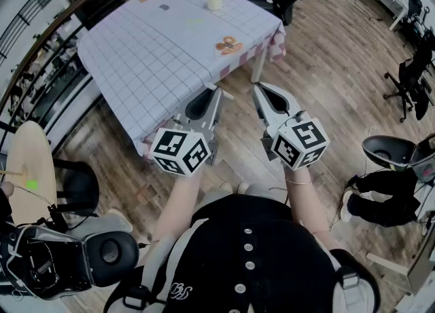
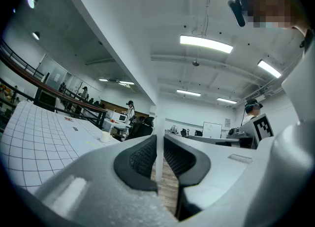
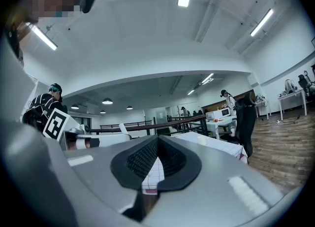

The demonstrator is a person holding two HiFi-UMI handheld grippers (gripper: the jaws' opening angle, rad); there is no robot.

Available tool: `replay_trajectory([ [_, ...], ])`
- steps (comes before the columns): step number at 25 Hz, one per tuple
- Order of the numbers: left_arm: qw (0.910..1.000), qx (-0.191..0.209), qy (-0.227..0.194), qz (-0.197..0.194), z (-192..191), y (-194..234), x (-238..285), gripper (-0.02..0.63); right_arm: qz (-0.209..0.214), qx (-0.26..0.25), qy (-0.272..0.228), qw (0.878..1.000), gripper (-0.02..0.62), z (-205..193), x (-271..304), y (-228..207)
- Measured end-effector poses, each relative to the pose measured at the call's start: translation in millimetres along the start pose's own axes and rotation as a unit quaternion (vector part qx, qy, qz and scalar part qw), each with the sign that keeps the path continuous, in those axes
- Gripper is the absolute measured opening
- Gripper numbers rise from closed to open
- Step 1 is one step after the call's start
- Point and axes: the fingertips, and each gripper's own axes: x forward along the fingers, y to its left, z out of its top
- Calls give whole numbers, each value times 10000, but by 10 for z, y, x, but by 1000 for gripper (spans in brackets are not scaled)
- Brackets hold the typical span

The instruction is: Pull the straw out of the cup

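Now, left gripper (image 1: 215, 91) forward, fingers (image 2: 142, 158) clamping straw (image 2: 158, 145), right gripper (image 1: 260, 91) alongside.

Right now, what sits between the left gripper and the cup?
Head view: only checked tablecloth between left gripper and cup; a small orange item lies just beside that line.
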Motion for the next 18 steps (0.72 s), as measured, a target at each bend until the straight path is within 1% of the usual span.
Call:
replay_trajectory([
  [18,10000,-5,-1,-34,22,52,23,46,17,39,41,10000,-2,-47,135,50],
])
